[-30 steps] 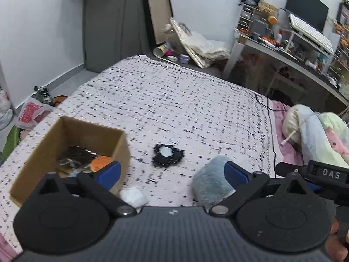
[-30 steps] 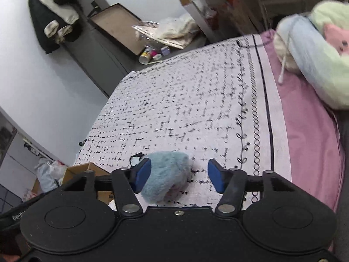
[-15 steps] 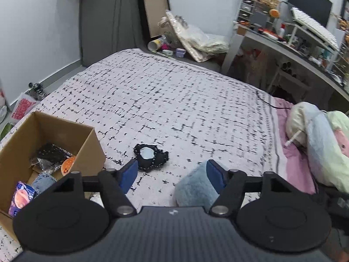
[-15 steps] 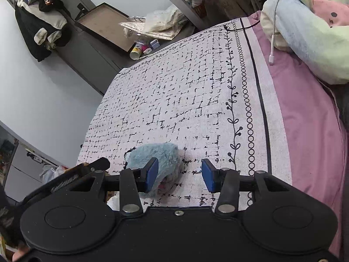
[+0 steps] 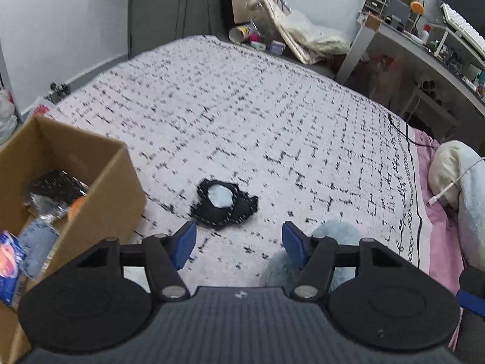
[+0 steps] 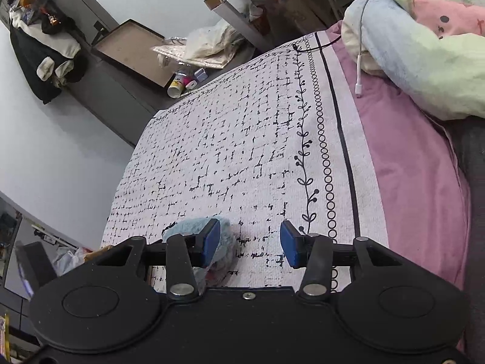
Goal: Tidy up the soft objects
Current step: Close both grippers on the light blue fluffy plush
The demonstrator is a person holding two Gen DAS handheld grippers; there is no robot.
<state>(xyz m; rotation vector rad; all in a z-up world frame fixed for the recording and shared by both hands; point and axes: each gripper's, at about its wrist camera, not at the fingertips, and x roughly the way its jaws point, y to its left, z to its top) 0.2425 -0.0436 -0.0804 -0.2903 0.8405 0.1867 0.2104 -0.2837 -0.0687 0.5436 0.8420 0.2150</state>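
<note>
Left gripper [image 5: 239, 244], now lower w/ jaws closing on nothing, nears black patch [image 5: 224, 204]; right gripper [image 6: 246, 244] apart, empty.

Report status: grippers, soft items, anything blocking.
Left gripper closing, nothing between its pads. Right gripper open, empty. Black pouch ahead of left, blue fluffy toy on the bedspread. Cardboard box alongside; nothing blocking.

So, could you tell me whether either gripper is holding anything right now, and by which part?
Nothing is held. The left gripper is closing on bare bedspread; the right gripper is open beside the blue fluffy toy.
</note>
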